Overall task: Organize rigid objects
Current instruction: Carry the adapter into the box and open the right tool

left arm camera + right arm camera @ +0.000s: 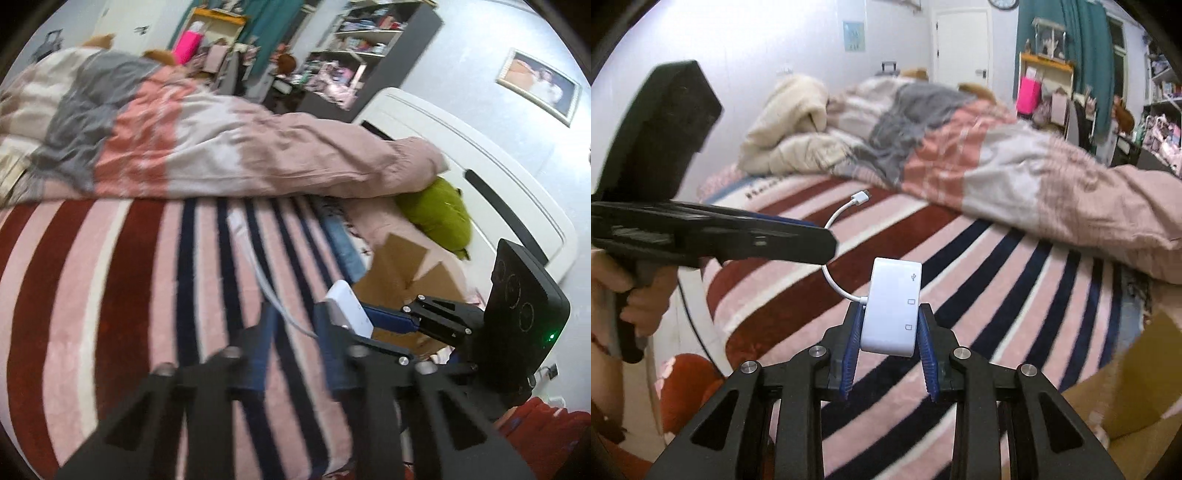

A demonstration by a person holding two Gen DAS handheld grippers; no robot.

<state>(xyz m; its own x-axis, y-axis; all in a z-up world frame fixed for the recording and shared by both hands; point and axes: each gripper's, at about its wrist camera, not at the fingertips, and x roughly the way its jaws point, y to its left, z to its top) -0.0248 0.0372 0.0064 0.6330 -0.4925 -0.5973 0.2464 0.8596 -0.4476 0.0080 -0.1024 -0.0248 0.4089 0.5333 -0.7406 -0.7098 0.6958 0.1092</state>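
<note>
Each view looks from just behind its own gripper, forward and downward along the two fingers, close above a striped blanket (122,280) on a bed. The left view faces the crumpled duvet (221,147), with the white headboard (461,147) to the right. The right view faces the duvet and a far door (962,48). Both share blanket, duvet and a white adapter (892,306)

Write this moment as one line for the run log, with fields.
right gripper: shut on white adapter | left gripper: shut, its cable between jaws | under: striped blanket | box: nearby
</note>
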